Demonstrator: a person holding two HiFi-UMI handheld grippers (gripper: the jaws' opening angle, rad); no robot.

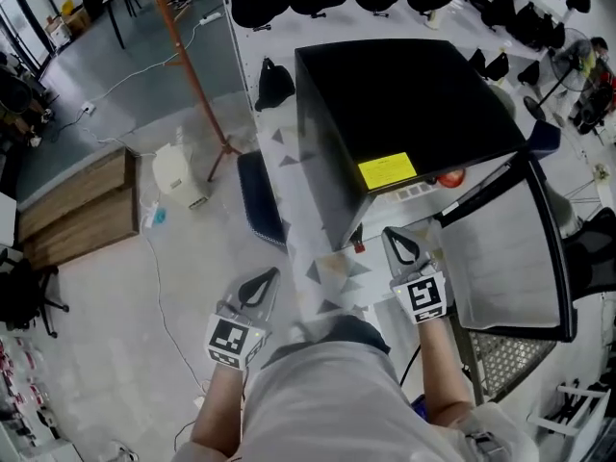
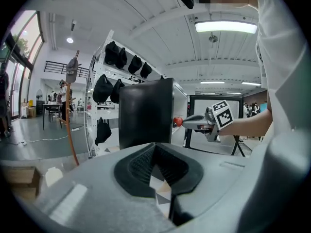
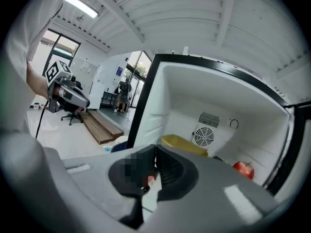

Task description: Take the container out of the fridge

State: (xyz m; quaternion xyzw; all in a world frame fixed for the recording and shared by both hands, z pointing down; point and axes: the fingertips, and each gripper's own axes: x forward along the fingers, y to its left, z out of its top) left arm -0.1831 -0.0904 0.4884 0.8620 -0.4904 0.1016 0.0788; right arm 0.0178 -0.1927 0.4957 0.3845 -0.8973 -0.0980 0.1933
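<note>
The right tongs point(image 3: 155, 154) are pinching shut, empty, at the open front edge of the fridge point(image 3: 233, 101). The yellow container point(image 3: 184, 143) is sitting just beyond them inside. The left tongs point(image 2: 154, 152), likewise closed and empty, are hovering in open room.

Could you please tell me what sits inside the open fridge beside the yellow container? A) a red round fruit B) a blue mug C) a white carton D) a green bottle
A: the right gripper view shows a red round fruit to the right of the yellow container in the fridge.
</note>
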